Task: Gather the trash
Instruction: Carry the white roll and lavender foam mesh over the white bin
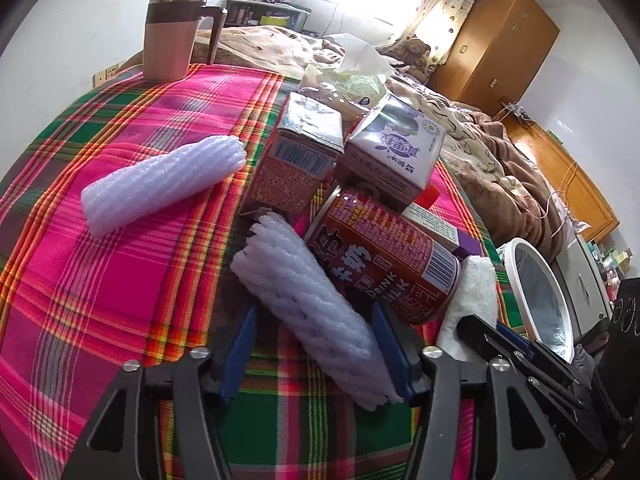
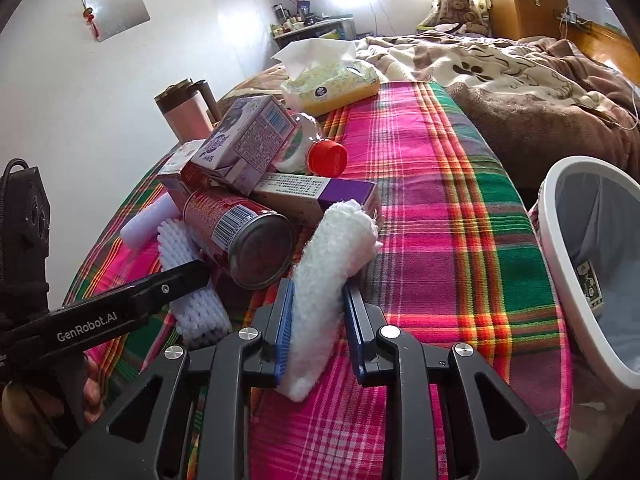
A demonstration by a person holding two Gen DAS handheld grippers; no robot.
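Note:
A pile of trash lies on the plaid tablecloth (image 1: 120,280): a red drink can (image 1: 384,256), two cartons (image 1: 296,160) (image 1: 396,148), a red-capped bottle (image 2: 324,156) and a long purple-ended box (image 2: 316,192). My left gripper (image 1: 316,340) is open around a white foam net sleeve (image 1: 308,304); its jaws stand wide on either side. Another foam sleeve (image 1: 164,184) lies to the left. My right gripper (image 2: 316,300) has its pads against a white fluffy roll (image 2: 332,256), shut on it. The left gripper also shows in the right wrist view (image 2: 132,300).
A white-rimmed trash bin (image 2: 592,272) with a liner stands off the table's right edge. A lidded mug (image 1: 172,36) stands at the far left corner, a tissue pack (image 2: 332,84) at the far end. A bed with blankets (image 2: 520,72) lies beyond.

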